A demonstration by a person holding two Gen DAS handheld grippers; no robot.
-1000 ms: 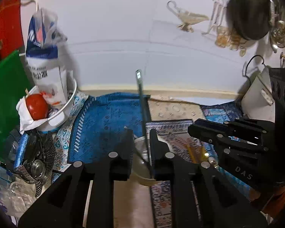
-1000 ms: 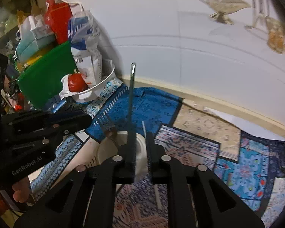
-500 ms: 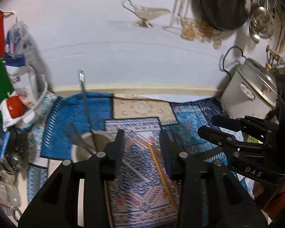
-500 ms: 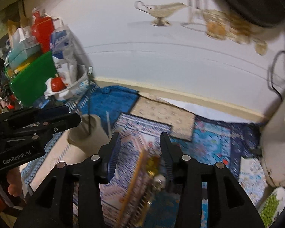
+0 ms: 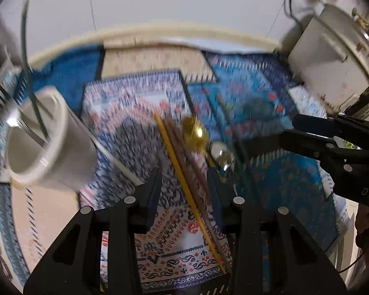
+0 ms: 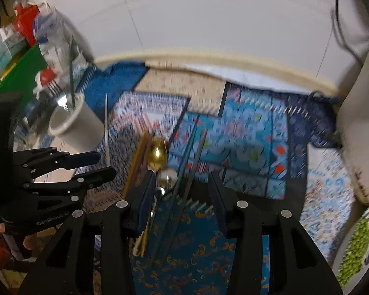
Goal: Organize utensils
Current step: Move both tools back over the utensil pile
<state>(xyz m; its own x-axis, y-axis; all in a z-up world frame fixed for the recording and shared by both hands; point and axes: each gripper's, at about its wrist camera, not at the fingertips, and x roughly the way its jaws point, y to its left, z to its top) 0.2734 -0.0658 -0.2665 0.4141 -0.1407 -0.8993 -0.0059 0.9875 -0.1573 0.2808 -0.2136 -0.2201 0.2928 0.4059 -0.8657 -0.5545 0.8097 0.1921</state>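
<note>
Loose utensils lie on the patterned mats: yellow chopsticks (image 5: pixel 169 147), brown chopsticks (image 5: pixel 182 147), a gold spoon (image 5: pixel 195 132) (image 6: pixel 157 154), a silver spoon (image 5: pixel 221 157) (image 6: pixel 168 178) and dark teal chopsticks (image 6: pixel 192 152). My left gripper (image 5: pixel 183 174) (image 6: pixel 105 163) hangs open above the yellow and brown chopsticks, touching nothing. My right gripper (image 6: pixel 181 175) (image 5: pixel 289 130) is open over the silver spoon and the teal chopsticks. The white cup (image 5: pixel 49 142) (image 6: pixel 81 125) stands to the left with a fork, a spoon and two dark handles in it.
A white rice cooker (image 5: pixel 332 56) (image 6: pixel 356 123) stands at the right by the wall. A plate of green peas (image 6: pixel 356 241) is at the lower right. A green board (image 6: pixel 19 73), cartons and bags crowd the far left. A thin white stick (image 6: pixel 107 132) lies beside the cup.
Both grippers let go of the dark utensils, which now stand in the cup. Both opened, swung right and sank toward the utensils on the mats.
</note>
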